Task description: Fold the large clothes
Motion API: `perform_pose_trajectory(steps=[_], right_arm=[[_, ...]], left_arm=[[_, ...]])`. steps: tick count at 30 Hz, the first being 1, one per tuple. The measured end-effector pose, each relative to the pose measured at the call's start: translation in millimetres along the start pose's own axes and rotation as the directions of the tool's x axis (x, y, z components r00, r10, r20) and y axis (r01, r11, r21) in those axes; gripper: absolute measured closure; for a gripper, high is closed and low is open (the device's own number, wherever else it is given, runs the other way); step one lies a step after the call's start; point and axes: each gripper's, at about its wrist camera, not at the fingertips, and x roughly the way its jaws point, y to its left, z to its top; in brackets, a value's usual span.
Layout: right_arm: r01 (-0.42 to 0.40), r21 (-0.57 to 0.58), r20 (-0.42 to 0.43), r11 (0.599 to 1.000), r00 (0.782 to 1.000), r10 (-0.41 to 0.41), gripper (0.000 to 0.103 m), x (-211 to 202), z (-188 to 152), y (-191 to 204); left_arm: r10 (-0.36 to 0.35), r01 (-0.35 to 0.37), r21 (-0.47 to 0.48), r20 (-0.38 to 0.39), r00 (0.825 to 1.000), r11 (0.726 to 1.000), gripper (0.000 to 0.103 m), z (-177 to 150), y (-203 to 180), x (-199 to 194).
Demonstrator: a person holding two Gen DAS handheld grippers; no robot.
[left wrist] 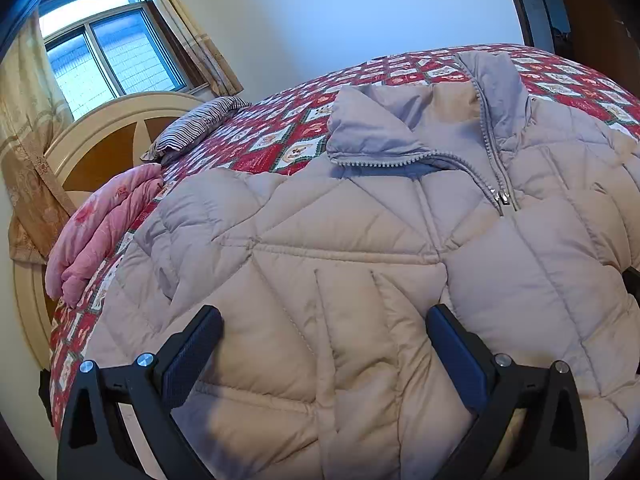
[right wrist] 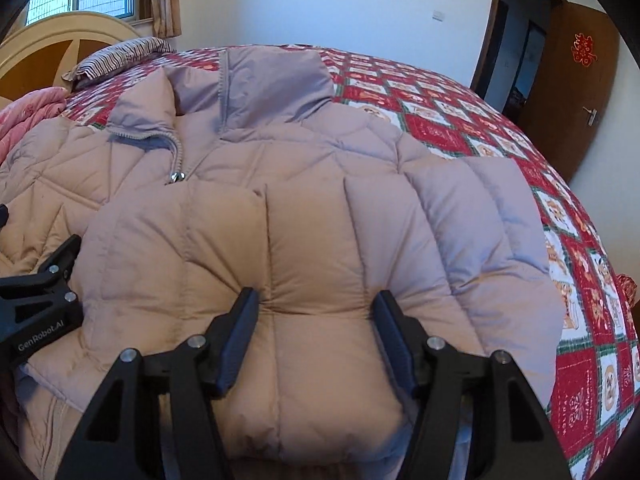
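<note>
A beige quilted puffer jacket [left wrist: 344, 240] lies front up on the bed, collar at the far side, its zipper part open near the neck [left wrist: 502, 196]. It also fills the right wrist view [right wrist: 304, 216]. My left gripper [left wrist: 324, 320] is open, its fingers [left wrist: 192, 356] straddling a padded fold low on the jacket's left part. My right gripper [right wrist: 316, 308] is open too, its fingers [right wrist: 236, 340] on either side of a puffed fold of a sleeve laid over the jacket's right part. The left gripper's body shows at the left edge of the right wrist view [right wrist: 36, 300].
The bed has a red patterned quilt [right wrist: 568, 280]. A striped pillow [left wrist: 200, 124] and a folded pink blanket [left wrist: 100, 232] lie by the cream headboard [left wrist: 104, 136]. A window with curtains [left wrist: 108, 52] is at the left. A brown door [right wrist: 568, 88] stands open at the right.
</note>
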Motion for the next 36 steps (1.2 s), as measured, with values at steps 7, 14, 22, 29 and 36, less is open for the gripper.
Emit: perform_pose_trajectory(steps=[7, 14, 22, 29, 36], right_arm=[[0.018, -0.012, 0.001, 1.0, 1.0, -0.018, 0.039, 0.0, -2.1, 4.0], [0.034, -0.025, 0.0, 0.999, 0.999, -0.034, 0.039, 1.8, -1.8, 6.3], [0.056, -0.042, 0.0, 0.998, 0.998, -0.056, 0.039, 2.7, -2.0, 8.5], [0.113, -0.062, -0.006, 0.992, 0.993, -0.114, 0.029, 3.0, 0.7, 11.1], [0.174, -0.081, -0.004, 0.981, 0.985, -0.175, 0.018, -2.2, 4.1, 11.6]], left_arm=[[-0.007, 0.007, -0.001, -0.007, 1.0, 1.0, 0.001, 0.0, 0.8, 2.2], [-0.019, 0.019, -0.007, -0.014, 1.0, 1.0, 0.001, 0.3, 2.4, 5.1], [-0.018, 0.018, -0.002, -0.016, 1.0, 1.0, 0.001, 0.0, 1.7, 3.9], [-0.051, 0.053, 0.061, -0.03, 0.998, 0.997, 0.001, 10.4, 3.6, -1.0], [-0.081, 0.082, 0.069, -0.029, 0.996, 0.994, 0.001, 10.7, 20.7, -18.4]])
